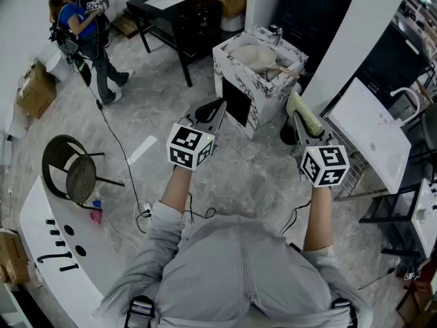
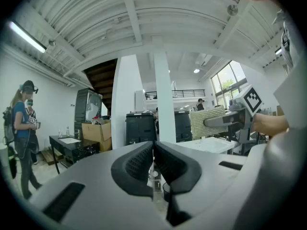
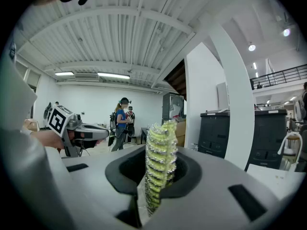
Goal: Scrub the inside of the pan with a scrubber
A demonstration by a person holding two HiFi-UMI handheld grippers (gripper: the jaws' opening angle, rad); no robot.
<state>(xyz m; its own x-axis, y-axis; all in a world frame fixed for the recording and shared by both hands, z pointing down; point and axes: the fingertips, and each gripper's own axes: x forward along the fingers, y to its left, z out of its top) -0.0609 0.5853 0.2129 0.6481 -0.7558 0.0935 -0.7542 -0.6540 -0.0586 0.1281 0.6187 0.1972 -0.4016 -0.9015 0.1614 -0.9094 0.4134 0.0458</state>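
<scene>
This was a large open test hall, industrial in build: a ribbed white ceiling [image 2: 134,28] with strip lights [image 2: 26,37], tall white columns [image 2: 162,99], a railed mezzanine [image 3: 283,74], a free-standing marble-patterned sink unit [image 1: 235,80] on tiled floor [image 1: 171,94], cardboard boxes [image 1: 35,91], a trailing cable [image 1: 113,132], and another person [image 1: 85,33] wearing a head-mounted rig

The head view looks steeply down over the wearer's shoulders at the pale marbled floor [image 1: 157,101]. Cameras on the left gripper [image 2: 153,150] and right gripper [image 3: 160,152] sit close behind the jaws, facing level. All three views share the blue-shirted bystander [image 1: 85,26], upper left overhead.
</scene>
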